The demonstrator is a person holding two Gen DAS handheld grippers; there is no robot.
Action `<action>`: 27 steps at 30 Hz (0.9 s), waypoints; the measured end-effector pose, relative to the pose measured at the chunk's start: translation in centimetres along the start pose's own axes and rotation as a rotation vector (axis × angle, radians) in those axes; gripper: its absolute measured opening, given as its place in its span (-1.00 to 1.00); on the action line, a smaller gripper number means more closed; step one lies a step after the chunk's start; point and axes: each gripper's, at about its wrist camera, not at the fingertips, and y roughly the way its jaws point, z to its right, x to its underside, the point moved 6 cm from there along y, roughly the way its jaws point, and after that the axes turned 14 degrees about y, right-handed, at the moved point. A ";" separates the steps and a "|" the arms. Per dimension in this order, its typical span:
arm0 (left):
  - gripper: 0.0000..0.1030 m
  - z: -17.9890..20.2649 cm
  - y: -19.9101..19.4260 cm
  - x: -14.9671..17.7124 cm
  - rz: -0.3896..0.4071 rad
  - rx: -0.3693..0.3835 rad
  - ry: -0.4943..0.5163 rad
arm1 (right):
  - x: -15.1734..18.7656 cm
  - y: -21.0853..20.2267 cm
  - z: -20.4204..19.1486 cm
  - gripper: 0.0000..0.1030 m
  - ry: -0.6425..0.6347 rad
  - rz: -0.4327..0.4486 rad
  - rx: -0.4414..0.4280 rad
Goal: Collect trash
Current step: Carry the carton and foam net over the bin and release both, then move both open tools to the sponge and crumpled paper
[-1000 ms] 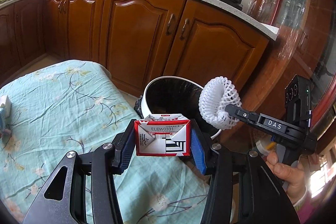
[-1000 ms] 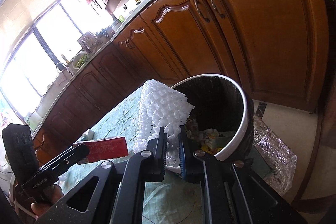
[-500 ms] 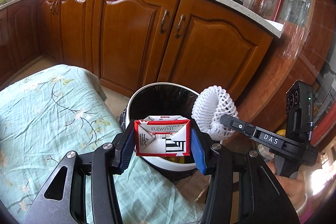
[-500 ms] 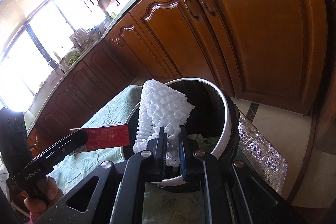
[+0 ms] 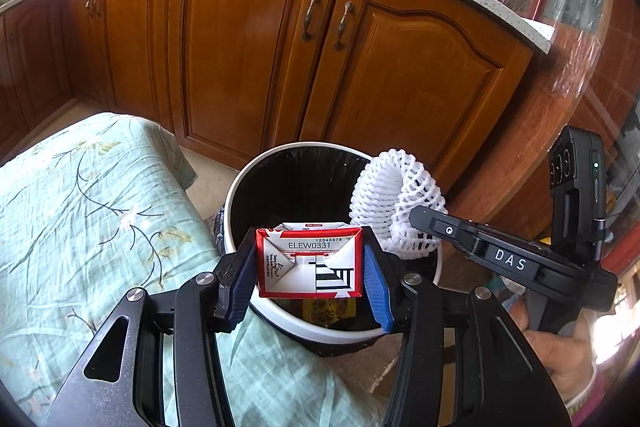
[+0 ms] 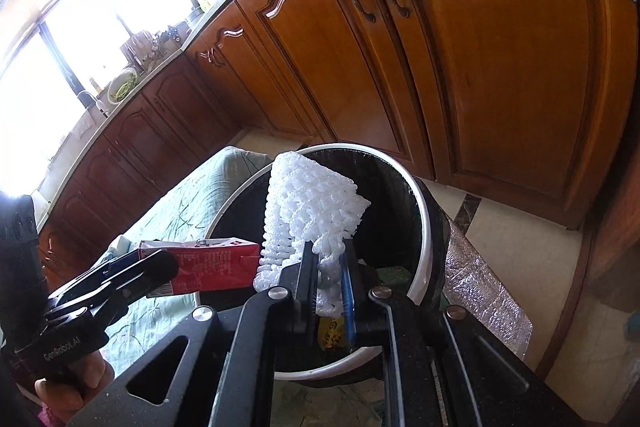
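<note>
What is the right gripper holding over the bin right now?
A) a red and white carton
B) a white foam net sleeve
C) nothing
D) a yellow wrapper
B: the right gripper is clamped on the white foam net sleeve above the bin.

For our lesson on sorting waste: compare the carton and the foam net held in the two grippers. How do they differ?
The carton is a rigid red-and-white printed box; the foam net is a soft, white, open mesh sleeve. The left gripper spans the carton's full width, while the right gripper pinches the foam net thin. Both are held over the bin.
</note>
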 end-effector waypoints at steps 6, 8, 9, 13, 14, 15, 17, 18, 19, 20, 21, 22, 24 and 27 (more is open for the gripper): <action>0.09 -0.5 0.5 0.2 -0.019 0.029 -0.037 | -0.4 0.2 0.3 -0.14 0.022 0.005 -0.008; 0.29 -0.8 0.2 0.4 -0.009 0.031 -0.057 | -0.5 -0.1 0.3 -0.08 0.029 0.010 -0.016; 0.29 -0.9 0.0 0.5 -0.004 0.032 -0.063 | -0.4 -0.2 0.3 -0.07 0.032 0.012 -0.019; 0.30 -1.6 -1.2 1.4 0.007 0.036 -0.091 | 0.1 -1.0 0.2 0.03 0.046 0.026 -0.035; 0.31 -1.9 -1.6 1.8 0.009 0.032 -0.100 | 0.3 -1.2 0.0 0.06 0.051 0.029 -0.043; 0.31 -2.2 -1.9 2.2 0.011 0.029 -0.109 | 0.5 -1.4 -0.1 0.16 0.055 0.031 -0.052; 0.32 -2.9 -2.9 3.1 0.016 0.018 -0.130 | 1.3 -1.9 -0.6 0.34 0.066 0.037 -0.075; 0.32 -3.3 -3.3 3.7 0.018 0.011 -0.142 | 1.7 -2.1 -1.0 0.42 0.067 0.039 -0.089; 0.33 -3.7 -3.8 4.4 0.019 0.005 -0.156 | 2.1 -2.3 -1.4 0.48 0.063 0.041 -0.101; 0.33 -4.2 -4.3 5.0 0.020 0.001 -0.172 | 2.6 -2.5 -2.0 0.49 0.055 0.040 -0.111; 0.33 -4.7 -4.8 5.6 0.021 -0.005 -0.187 | 2.8 -2.5 -2.5 0.51 0.048 0.037 -0.119; 0.33 -5.3 -5.3 6.3 0.019 -0.012 -0.200 | 3.4 -2.5 -3.1 0.53 0.041 0.031 -0.131; 0.33 -6.3 -6.3 7.6 0.017 -0.032 -0.220 | 4.3 -2.5 -4.1 0.54 0.032 0.017 -0.153; 0.33 -8.1 -7.8 9.7 0.011 -0.073 -0.254 | 5.5 -1.9 -5.9 0.54 0.006 -0.017 -0.177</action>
